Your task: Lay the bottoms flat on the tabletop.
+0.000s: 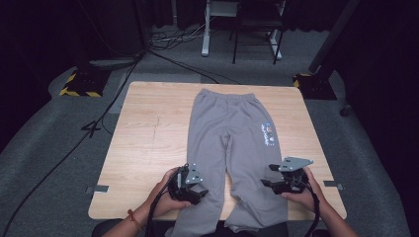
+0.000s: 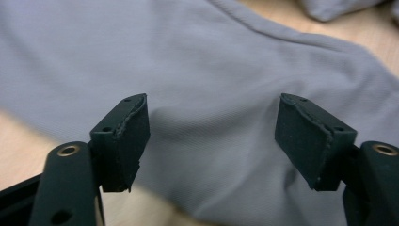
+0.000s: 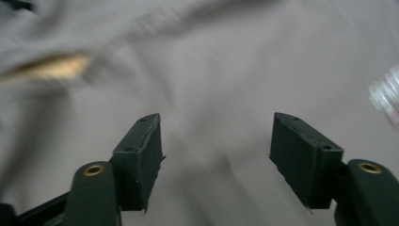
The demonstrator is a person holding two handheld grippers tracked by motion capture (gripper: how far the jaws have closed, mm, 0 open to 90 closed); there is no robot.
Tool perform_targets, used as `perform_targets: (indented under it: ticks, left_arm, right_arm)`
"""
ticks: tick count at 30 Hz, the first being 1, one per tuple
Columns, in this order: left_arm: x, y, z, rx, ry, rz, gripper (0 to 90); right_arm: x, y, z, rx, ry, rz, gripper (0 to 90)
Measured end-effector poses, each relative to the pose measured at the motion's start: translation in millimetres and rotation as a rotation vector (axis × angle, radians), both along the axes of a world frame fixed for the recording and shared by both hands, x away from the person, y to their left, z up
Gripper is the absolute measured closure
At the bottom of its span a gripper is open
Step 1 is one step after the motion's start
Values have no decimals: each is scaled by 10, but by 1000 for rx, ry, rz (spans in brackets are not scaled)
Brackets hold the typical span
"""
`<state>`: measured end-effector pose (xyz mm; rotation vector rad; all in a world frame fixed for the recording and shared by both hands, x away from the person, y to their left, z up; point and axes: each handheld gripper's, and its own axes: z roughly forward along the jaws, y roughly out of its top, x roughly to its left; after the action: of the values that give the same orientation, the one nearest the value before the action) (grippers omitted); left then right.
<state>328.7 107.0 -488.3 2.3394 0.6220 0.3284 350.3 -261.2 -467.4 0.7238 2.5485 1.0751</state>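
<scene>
grey sweatpants (image 1: 232, 133) lengthwise, waistband far

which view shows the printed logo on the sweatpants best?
High view: the logo sits unobstructed on one leg of the grey sweatpants. The right gripper view catches a blurred white patch at its right edge, possibly the logo. The left gripper view has plain fabric.

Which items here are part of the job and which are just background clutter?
In play:
- grey sweatpants
- left claw, open beside one leg
- right claw, open at the other leg
- wooden table

Lying about:
- floor cables
- white stand
- black chair frame
</scene>
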Motion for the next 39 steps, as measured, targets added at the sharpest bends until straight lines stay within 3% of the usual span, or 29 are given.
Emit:
perform_targets:
  ticks: [3,5,7,11,16,21,24,27,29,31,36,39]
  left_arm:
    - [40,242,69,-27,-33,55,255]
    - [77,405,93,11,-78,105,247]
    - [140,579,93,-27,-50,153,237]
    - [237,783,37,-20,-36,224,236]
    - [280,849,17,-41,-17,241,236]
    - [285,851,2,-49,-6,232,236]
    - [293,842,-9,-43,-8,225,233]
    - [303,827,-16,-43,-2,224,233]
    - [305,831,-19,-53,5,228,233]
    - [298,833,-29,-60,13,235,234]
    - [285,776,-49,-41,17,217,235]
    - [281,708,-33,-42,13,200,237]
  right_arm:
    - [-3,309,62,10,-1,94,380]
    - [4,540,93,24,8,164,395]
    - [7,798,108,33,12,227,406]
    - [-11,1348,76,38,37,354,420]
    - [-24,1933,-59,-2,66,467,435]
    - [8,2180,-210,-71,116,485,557]
    - [29,2189,-202,-72,106,478,672]
    - [29,2179,-194,-81,90,472,857]
    - [14,2157,-161,-92,62,475,872]
    - [23,2054,-63,-63,37,454,873]
    - [148,1402,299,29,-12,332,871]
    - [231,893,375,36,-34,230,876]
